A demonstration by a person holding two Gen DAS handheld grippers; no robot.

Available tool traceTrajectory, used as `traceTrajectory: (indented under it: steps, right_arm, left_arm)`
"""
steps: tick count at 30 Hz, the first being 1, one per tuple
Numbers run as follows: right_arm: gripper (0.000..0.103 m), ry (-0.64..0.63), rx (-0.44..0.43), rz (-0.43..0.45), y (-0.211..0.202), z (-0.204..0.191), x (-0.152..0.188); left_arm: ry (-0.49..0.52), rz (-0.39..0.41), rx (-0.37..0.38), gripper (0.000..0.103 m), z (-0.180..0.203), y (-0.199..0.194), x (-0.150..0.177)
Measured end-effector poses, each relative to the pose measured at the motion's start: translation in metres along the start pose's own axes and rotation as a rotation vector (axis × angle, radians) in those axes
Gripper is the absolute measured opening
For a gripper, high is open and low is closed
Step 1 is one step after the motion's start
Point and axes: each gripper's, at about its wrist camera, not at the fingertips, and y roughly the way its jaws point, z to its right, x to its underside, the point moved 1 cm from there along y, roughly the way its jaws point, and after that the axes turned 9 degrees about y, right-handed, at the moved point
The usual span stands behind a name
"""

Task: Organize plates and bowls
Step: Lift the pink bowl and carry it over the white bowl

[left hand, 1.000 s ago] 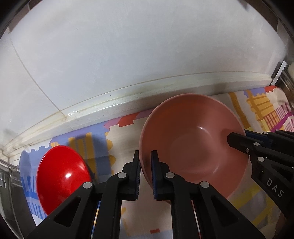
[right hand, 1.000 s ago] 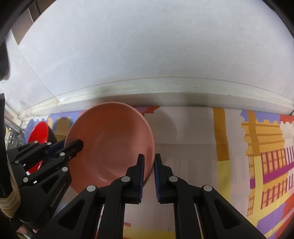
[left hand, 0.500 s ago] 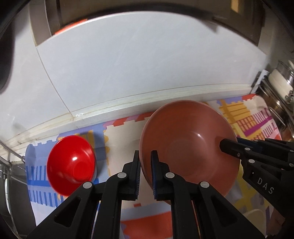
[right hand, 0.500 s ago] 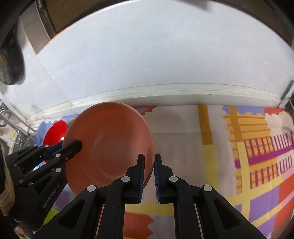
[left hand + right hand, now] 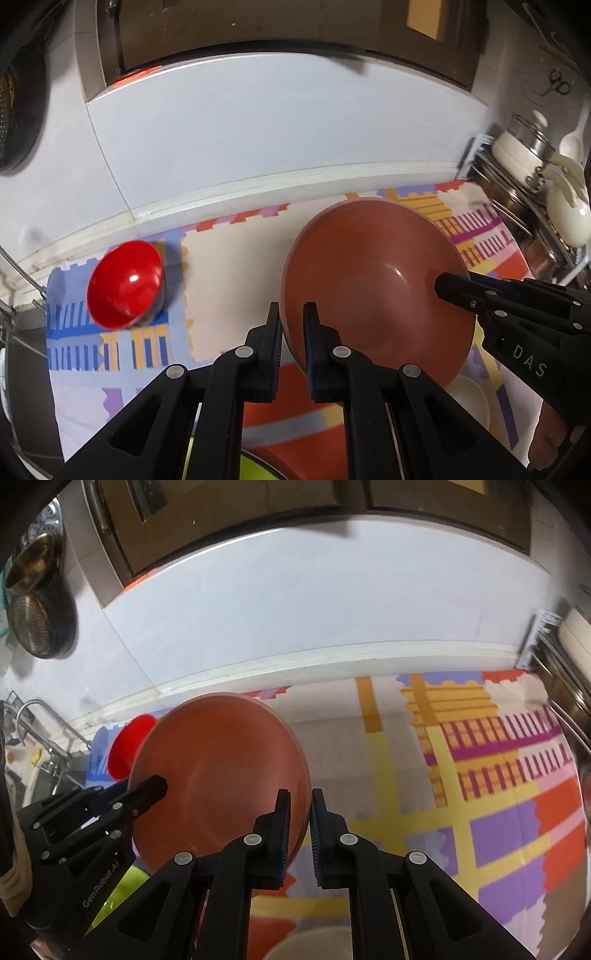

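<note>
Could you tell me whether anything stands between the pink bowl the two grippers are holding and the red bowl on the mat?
Nothing visible does. The left gripper and right gripper each clamp the pink bowl by its rim, and between it and the red bowl there is only bare patterned mat.

A home kitchen: tiled wall (image 5: 258, 140) behind a counter with a patterned mat (image 5: 480, 775), sink tap (image 5: 40, 716) at left, pots (image 5: 524, 147) racked at right, strainer (image 5: 33, 624) hanging
</note>
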Motion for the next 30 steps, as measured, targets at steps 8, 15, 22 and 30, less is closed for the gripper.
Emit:
traceTrajectory:
  steps: [8,15,22,30]
  right_arm:
    - [0.012,0.005,0.035,0.031,-0.038,0.016,0.033]
    - [0.012,0.031,0.057,0.029,-0.059,0.034,0.059]
    - [0.012,0.06,0.08,0.024,-0.073,0.053,0.08]
    - [0.012,0.084,0.088,0.002,-0.078,0.069,0.098]
  left_arm:
    - [0.027,0.002,0.037,0.012,0.034,-0.021,0.022]
    - [0.046,-0.008,0.072,0.012,0.059,-0.03,0.037]
    - [0.068,-0.033,0.095,0.012,0.08,-0.032,0.051]
    - [0.077,-0.069,0.107,0.012,0.096,-0.028,0.065]
